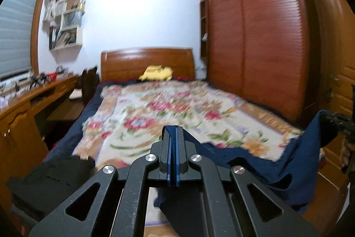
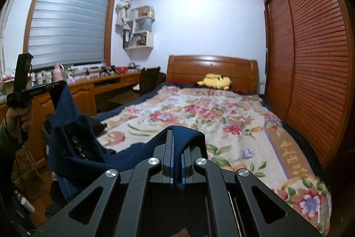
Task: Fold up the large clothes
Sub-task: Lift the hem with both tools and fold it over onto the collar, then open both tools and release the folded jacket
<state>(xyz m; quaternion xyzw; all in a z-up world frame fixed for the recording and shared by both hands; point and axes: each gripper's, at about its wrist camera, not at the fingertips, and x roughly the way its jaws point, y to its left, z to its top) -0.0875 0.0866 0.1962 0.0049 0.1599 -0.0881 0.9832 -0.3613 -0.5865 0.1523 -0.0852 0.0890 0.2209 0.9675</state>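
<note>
Left black two-finger gripper [image 1: 173,137] clamped tight on navy blue knit garment [image 1: 299,161], cloth trailing toward three o'clock. Right black gripper [image 2: 177,139] pinched another edge, fabric draped over fingertips. Garment hung stretched between both above near end of floral bedspread [image 2: 221,117], apparently spread out for laying flat before folding.

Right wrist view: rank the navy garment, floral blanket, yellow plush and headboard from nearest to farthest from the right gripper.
1. Navy garment, clamped in the right gripper.
2. Floral blanket, spread just ahead.
3. Yellow plush, far end of the bed.
4. Headboard, behind the plush.
</note>
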